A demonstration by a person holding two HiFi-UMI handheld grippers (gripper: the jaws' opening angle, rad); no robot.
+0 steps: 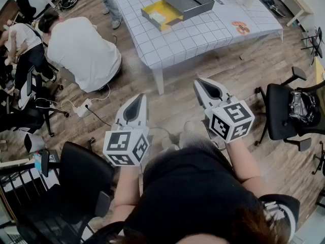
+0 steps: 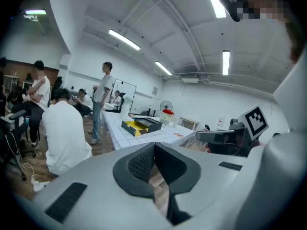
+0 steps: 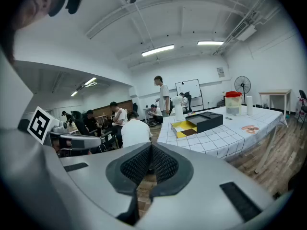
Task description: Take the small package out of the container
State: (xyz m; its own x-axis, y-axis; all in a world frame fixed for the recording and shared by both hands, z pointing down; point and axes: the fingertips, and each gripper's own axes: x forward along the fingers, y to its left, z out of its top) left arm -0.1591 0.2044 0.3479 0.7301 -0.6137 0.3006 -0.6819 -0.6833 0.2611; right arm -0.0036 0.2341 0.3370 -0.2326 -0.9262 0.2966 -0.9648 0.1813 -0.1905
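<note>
The container (image 1: 175, 6) is an open box, a yellow tray with a black part beside it, on the white gridded table (image 1: 203, 34) far ahead. A small pale package (image 1: 158, 18) lies in the yellow tray. The box also shows in the left gripper view (image 2: 139, 125) and the right gripper view (image 3: 196, 123), still distant. My left gripper (image 1: 139, 97) and right gripper (image 1: 198, 81) hover over the wooden floor, well short of the table. Both are shut with nothing between the pads, as their own views show for the left (image 2: 153, 145) and the right (image 3: 151, 146).
A person in a white shirt (image 1: 84, 50) crouches left of the table, with a power strip and cables (image 1: 81, 107) on the floor nearby. Black office chairs stand at the right (image 1: 284, 111) and lower left (image 1: 76, 187). Another person (image 2: 103, 102) stands by the table's far end.
</note>
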